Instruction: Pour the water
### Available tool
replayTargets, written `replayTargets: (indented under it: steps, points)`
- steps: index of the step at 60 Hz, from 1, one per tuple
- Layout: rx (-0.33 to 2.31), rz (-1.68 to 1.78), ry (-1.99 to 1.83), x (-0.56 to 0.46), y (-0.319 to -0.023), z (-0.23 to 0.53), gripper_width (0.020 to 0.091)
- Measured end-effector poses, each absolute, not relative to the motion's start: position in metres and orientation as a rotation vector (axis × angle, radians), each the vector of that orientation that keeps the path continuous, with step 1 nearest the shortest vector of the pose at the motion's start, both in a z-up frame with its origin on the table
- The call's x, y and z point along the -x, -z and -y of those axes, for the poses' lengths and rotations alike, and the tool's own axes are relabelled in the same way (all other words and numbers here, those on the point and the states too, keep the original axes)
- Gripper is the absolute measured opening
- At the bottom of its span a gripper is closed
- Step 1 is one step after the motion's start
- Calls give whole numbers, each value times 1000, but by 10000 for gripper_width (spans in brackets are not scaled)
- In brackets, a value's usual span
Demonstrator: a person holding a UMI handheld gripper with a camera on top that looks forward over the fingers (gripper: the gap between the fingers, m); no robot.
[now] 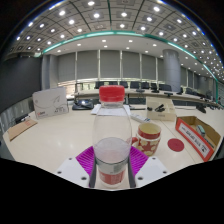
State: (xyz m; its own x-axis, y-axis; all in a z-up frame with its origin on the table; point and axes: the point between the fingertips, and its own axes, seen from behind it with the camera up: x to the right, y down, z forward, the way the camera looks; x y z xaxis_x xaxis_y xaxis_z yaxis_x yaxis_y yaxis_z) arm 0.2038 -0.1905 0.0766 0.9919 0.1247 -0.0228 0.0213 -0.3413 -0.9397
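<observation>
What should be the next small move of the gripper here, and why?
Probably lift the bottle a little and carry it toward the cup. The gripper appears shut on the bottle's lower part, which stands upright with its red cap on. The cup stands on the table, beside the bottle and apart from it.

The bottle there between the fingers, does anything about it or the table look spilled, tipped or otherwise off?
Nothing stands out. The bottle stands upright, red cap on, with the gripper fingers at either side of its base. The cup beside it is upright, a red lid lies flat near the box, and no spill shows on the table.
</observation>
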Motion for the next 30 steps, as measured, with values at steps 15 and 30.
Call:
replayTargets:
  steps: [15,30]
  points:
    - [1922,33,-270,-173,-106,175,353]
    - [1756,-435,-972,-120,-214,131,350]
